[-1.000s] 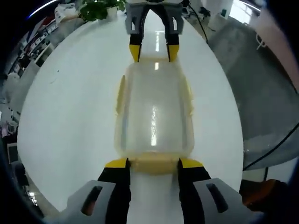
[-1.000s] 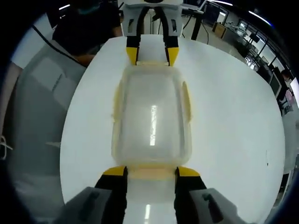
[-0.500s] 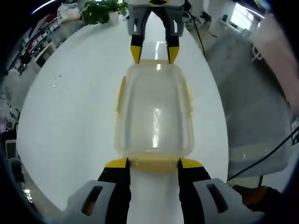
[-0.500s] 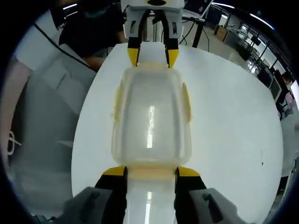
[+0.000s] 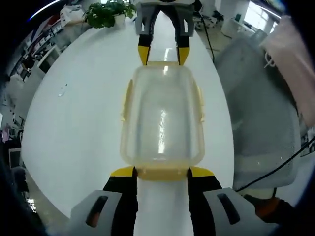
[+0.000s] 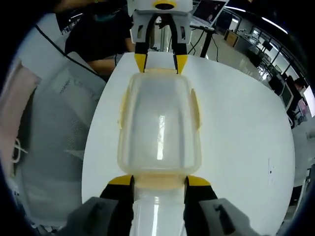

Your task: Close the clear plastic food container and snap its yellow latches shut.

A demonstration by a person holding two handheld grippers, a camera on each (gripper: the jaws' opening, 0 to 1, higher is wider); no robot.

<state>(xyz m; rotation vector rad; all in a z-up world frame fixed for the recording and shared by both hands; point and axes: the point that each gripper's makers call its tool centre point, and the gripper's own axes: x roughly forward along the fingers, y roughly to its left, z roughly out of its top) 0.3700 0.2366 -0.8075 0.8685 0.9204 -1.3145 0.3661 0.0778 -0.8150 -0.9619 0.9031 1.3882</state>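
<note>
No readable text, label, brand, number or sign appears in either view. The clear container [image 5: 162, 118] and the white desk [image 5: 78, 123] carry no print that can be made out.

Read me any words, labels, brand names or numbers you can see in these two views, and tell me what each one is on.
No readable text.
Container: clear plastic with yellow latches, no label or marking visible.
Left gripper and right gripper: plain grey and yellow, no print.
Laptop screen: too small and blurred to read.
</note>
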